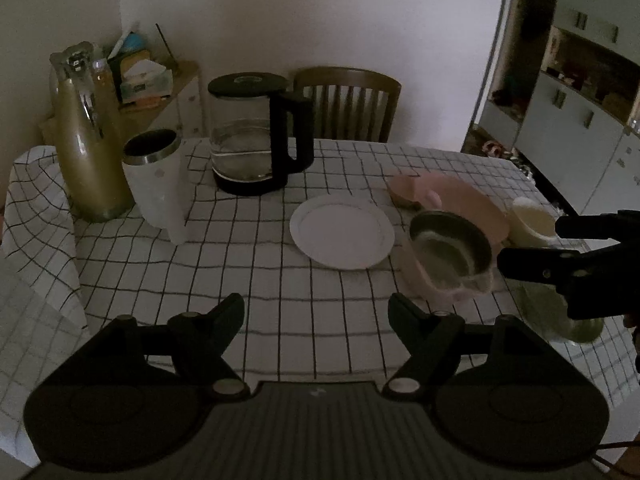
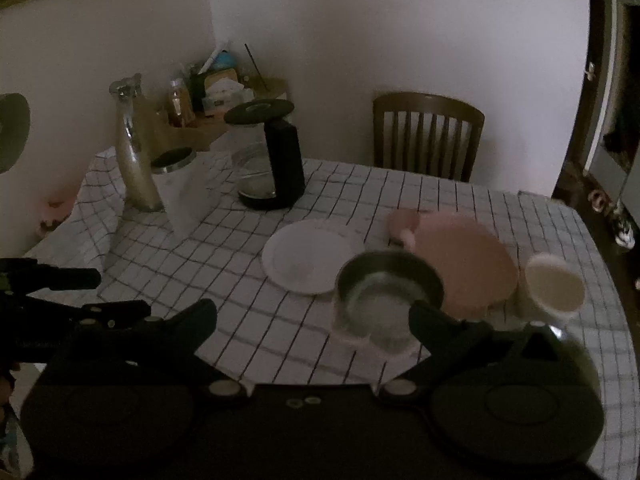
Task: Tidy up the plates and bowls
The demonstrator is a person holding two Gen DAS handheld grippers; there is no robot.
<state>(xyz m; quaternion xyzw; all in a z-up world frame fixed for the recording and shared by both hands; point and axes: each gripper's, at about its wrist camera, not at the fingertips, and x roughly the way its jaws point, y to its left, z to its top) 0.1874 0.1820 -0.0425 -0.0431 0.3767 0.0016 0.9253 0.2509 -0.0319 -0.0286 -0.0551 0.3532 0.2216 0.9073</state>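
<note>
Both the left gripper (image 1: 316, 312) and right gripper (image 2: 312, 320) are spread and empty; the glass bowl (image 2: 386, 304), apparently stacked, could be toppled onto the pink plate (image 2: 468, 260) by a careless regrasp

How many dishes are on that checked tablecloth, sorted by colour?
White: 1, the white plate
Pink: 2, the pink plate and the small pink dish behind it
Dark-rimmed: 1, the metal-lined bowl
Cream: 1, the cream cup
Total: 5
A greenish dish near the right tool in the left view is too hidden to count.
</note>
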